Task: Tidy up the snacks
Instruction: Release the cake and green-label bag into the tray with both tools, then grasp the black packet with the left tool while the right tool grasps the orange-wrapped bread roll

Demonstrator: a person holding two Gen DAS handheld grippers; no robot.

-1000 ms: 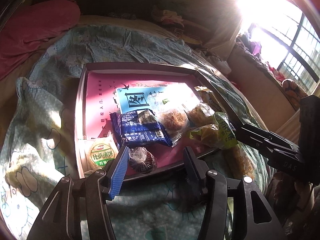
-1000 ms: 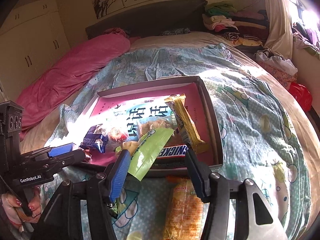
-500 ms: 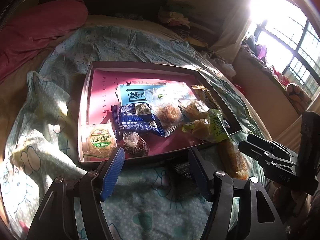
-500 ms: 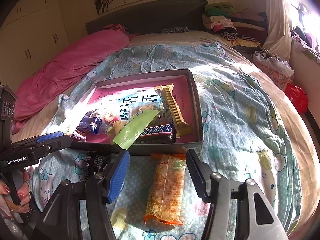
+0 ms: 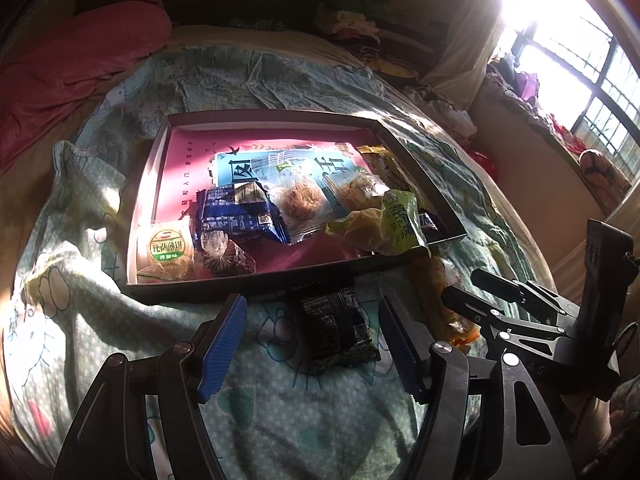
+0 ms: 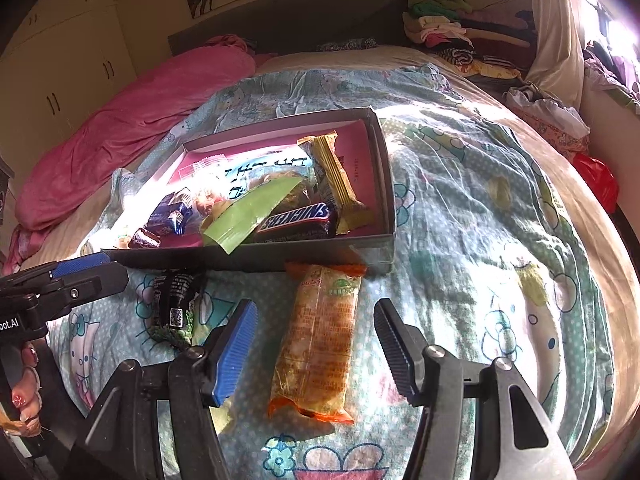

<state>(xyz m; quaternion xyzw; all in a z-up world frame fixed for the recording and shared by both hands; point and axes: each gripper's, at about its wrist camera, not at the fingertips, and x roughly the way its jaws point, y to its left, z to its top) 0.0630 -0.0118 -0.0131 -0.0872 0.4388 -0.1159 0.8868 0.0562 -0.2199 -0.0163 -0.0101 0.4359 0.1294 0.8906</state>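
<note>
Two snacks lie loose on the bed (image 6: 480, 208), outside the box (image 6: 372, 248). A black pack (image 5: 336, 328) sits just near of the box's near wall, between the spread jaws of my left gripper (image 5: 316, 344); the pads do not touch it, so that gripper is released and holds nothing. An orange pack (image 6: 320, 340) lies lengthwise to the right of the black one, its far end touching the box wall. My right gripper (image 6: 316, 344) stands over it with jaws apart on either side, not pressing it, also released.

Inside the box, on a pink floor, I see a Snickers bar (image 6: 296, 220) near the front, a green pouch (image 6: 248, 216) leaning over the near wall, a yellow bar (image 6: 336, 176) on the right, a blue pack (image 5: 240, 216) toward the left, and a round biscuit (image 5: 168, 248) in the near left corner. A pink quilt (image 6: 132, 120) lies bunched at the far left of the bed.
</note>
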